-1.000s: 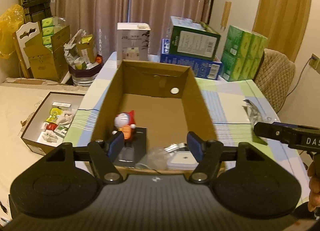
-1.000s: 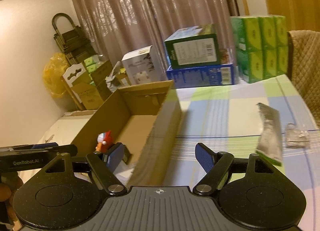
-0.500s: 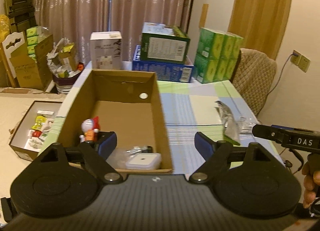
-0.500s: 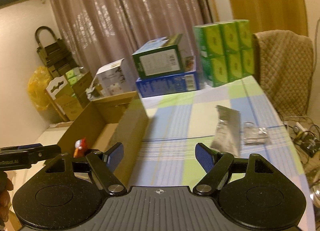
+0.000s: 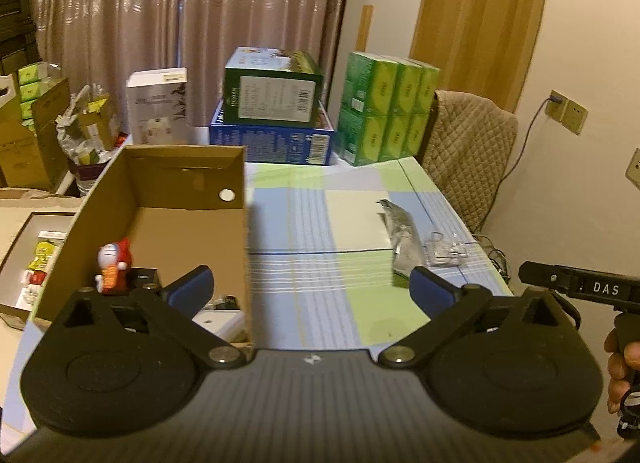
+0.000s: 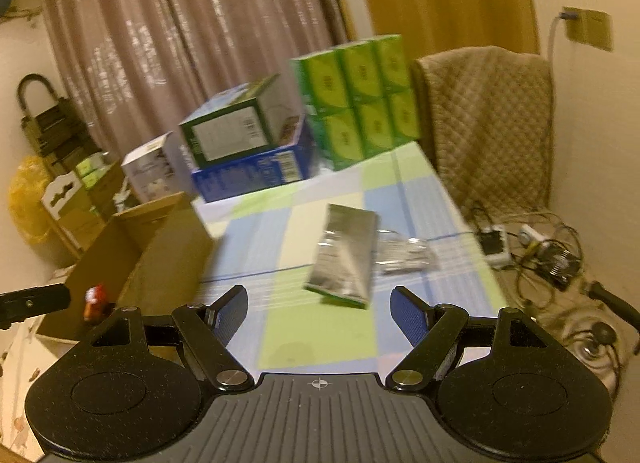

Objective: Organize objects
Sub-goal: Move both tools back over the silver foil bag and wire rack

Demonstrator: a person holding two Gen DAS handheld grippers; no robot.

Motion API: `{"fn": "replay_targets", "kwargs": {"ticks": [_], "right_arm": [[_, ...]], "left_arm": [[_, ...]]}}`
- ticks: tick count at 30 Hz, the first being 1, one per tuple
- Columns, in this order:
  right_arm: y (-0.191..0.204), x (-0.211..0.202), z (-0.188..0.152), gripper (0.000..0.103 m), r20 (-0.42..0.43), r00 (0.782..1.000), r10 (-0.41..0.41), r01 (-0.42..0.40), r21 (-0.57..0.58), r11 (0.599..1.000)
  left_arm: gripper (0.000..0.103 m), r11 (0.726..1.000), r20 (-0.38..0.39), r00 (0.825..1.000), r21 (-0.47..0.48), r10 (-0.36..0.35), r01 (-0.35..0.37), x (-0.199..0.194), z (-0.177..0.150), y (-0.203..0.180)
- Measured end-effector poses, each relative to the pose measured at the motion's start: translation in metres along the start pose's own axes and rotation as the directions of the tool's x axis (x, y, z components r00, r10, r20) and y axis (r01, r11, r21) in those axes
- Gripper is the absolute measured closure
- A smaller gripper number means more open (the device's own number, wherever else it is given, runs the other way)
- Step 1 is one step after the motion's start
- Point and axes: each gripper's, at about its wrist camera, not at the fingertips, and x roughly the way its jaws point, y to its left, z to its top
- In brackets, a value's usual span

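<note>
An open cardboard box [image 5: 240,231] [image 6: 168,251] stands at the left of the checked tablecloth. Inside it are a red and white toy figure [image 5: 114,263] [image 6: 94,301] and a white case [image 5: 218,321]. A silver foil pouch [image 5: 400,239] [image 6: 346,255] lies flat on the cloth, with a clear plastic packet [image 5: 444,251] [image 6: 404,257] on its right. My left gripper [image 5: 310,289] hovers over the cloth beside the box's right wall, jaws opening, nothing between them. My right gripper [image 6: 318,309] is open and empty just short of the pouch.
Green, blue and white cartons [image 5: 276,103] and a block of green packs [image 5: 384,107] line the table's far edge. A quilted chair [image 6: 484,123] stands at the right. Cables and a power strip [image 6: 532,251] lie on the floor. A low box of small items [image 5: 36,259] sits left.
Both grippers have swung to the right, from the box toward the foil pouch. The left gripper's jaws have spread much wider. The right gripper's jaws keep the same gap.
</note>
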Motion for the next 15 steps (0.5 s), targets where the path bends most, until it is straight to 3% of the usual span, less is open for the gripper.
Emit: {"fn": "replay_targets", "kwargs": {"ticks": [15], "right_arm": [[-0.060, 0.006, -0.006, 0.027, -0.032, 0.997, -0.068, 0.070, 0.059, 0.996]], "left_arm": [[0.001, 0.996, -0.051, 0.997, 0.063, -0.065, 0.068, 0.046, -0.003, -0.063]]}}
